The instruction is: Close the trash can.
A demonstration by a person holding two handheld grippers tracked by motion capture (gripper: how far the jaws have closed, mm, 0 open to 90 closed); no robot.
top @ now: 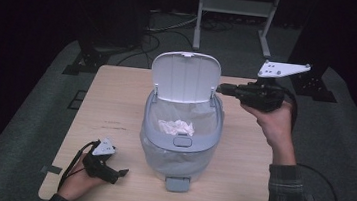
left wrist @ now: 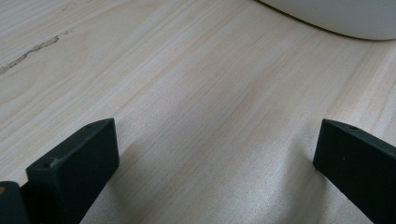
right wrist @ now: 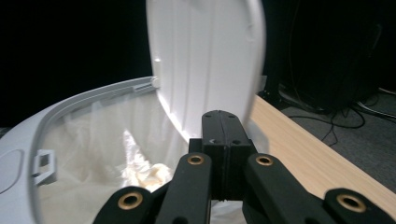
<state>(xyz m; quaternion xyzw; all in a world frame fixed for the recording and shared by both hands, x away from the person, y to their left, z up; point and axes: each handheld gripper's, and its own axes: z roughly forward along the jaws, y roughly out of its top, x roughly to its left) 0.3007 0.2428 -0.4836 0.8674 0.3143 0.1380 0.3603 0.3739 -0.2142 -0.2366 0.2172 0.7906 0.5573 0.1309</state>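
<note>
A pale grey pedal bin [top: 216, 132] with a plastic liner stands mid-table, its lid [top: 185, 76] raised upright. A crumpled white paper [top: 176, 127] lies inside. My right gripper [top: 219, 88] is held level at the bin's back right, jaws shut together with nothing between them, tips beside the lid's lower right edge. In the right gripper view the shut right gripper [right wrist: 225, 126] points at the lid [right wrist: 205, 60], with the paper [right wrist: 144, 172] below in the liner. My left gripper [top: 121, 173] rests on the table at the front left; in its own view the left gripper [left wrist: 217, 140] is open over bare wood.
The bin's foot pedal [top: 177, 184] sticks out toward the table's front edge. A dark scratch [left wrist: 28, 53] marks the wood left of the bin. Behind the table [top: 117, 94] stand a metal frame [top: 234, 6] and cables on the dark floor.
</note>
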